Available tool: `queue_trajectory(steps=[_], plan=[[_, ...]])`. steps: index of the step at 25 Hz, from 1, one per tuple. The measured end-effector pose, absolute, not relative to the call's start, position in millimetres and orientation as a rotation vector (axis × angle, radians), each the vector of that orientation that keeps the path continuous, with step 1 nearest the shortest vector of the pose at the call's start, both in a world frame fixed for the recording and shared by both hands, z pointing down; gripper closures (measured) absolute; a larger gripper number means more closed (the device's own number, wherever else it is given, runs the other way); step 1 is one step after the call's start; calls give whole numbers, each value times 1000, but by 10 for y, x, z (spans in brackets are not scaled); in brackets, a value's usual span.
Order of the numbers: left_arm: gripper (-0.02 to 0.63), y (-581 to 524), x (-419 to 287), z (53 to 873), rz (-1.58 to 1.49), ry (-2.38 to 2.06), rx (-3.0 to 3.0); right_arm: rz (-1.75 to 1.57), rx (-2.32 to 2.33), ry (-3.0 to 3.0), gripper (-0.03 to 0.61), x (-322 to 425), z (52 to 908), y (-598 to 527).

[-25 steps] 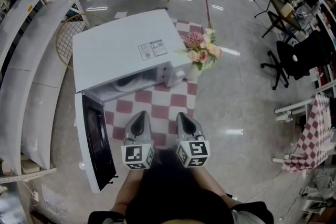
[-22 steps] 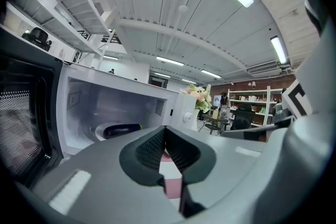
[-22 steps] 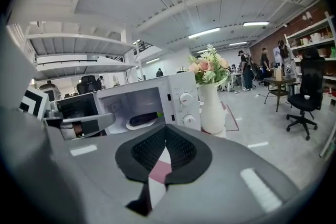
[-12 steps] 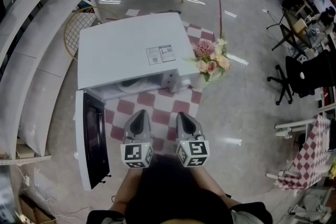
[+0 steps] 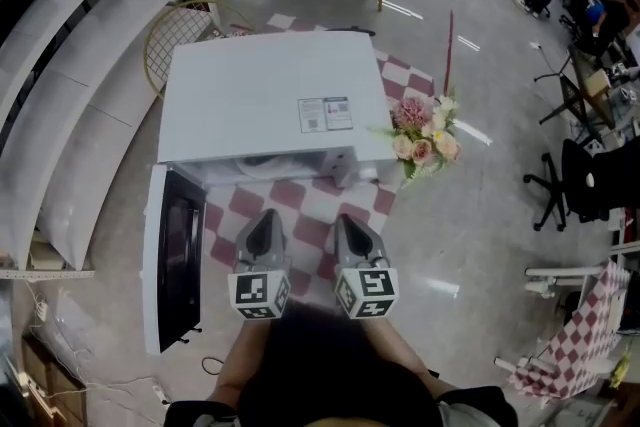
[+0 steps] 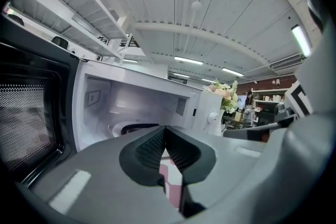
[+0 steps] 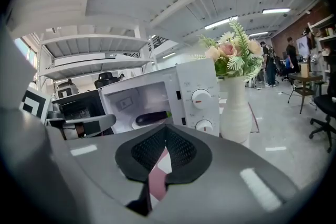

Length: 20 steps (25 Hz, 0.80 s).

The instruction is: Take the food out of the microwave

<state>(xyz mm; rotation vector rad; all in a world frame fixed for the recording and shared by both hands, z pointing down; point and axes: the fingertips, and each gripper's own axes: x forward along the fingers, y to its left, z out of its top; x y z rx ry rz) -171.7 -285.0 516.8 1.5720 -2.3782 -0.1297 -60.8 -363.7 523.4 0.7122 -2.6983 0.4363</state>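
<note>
The white microwave (image 5: 270,105) takes up the far left of the surface (image 5: 300,210). Its door (image 5: 175,255) is swung fully out past the near left corner, so I judge the opening step done and the reach-in the job at hand. To do that well I would part one claw before it crosses the doorway. I would keep it low and level under the cavity roof and come in clear of the door's inner face. Then I would take the plate by its rim rather than pinch the food, which looks likely to roll. The casing is smooth painted metal, boxy with square corners. The door has a dark, finely perforated window, and the cavity walls are glossy white. A pink-and-white checked cloth covers the surface. A plain white vase (image 7: 236,107), narrow at the neck and full at the belly, holds pink flowers by the right edge, just beside the microwave's two round knobs. Inside the cavity sits a round white plate (image 6: 116,128), and on it the food (image 7: 152,117), a long dark glossy piece with a green end. The left claw (image 5: 265,221) and right claw (image 5: 352,223) hover side by side over the near edge. Each has its ridged black pads pressed together and nothing held.
</note>
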Motion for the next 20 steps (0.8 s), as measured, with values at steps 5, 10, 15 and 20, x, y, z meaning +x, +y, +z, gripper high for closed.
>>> queue_trajectory(steps=[5,10,15,20], plan=[[604,-2874,-1777,5235,-137,-2408,1497,436,616,-2703,578,-706,5284,-3675],[604,-2909,-1828,5317,-166,-2410,1462,429,540,-2703,577,-818,5373,-3697],[604,-2904,-1927,5401,-222,-2400,1408,431,480,-2698,578,-898,5447,-3667],[604,-2915,-2020,5476,-291,-2386,1358,432,432,-2698,578,-956,5474,-3645]])
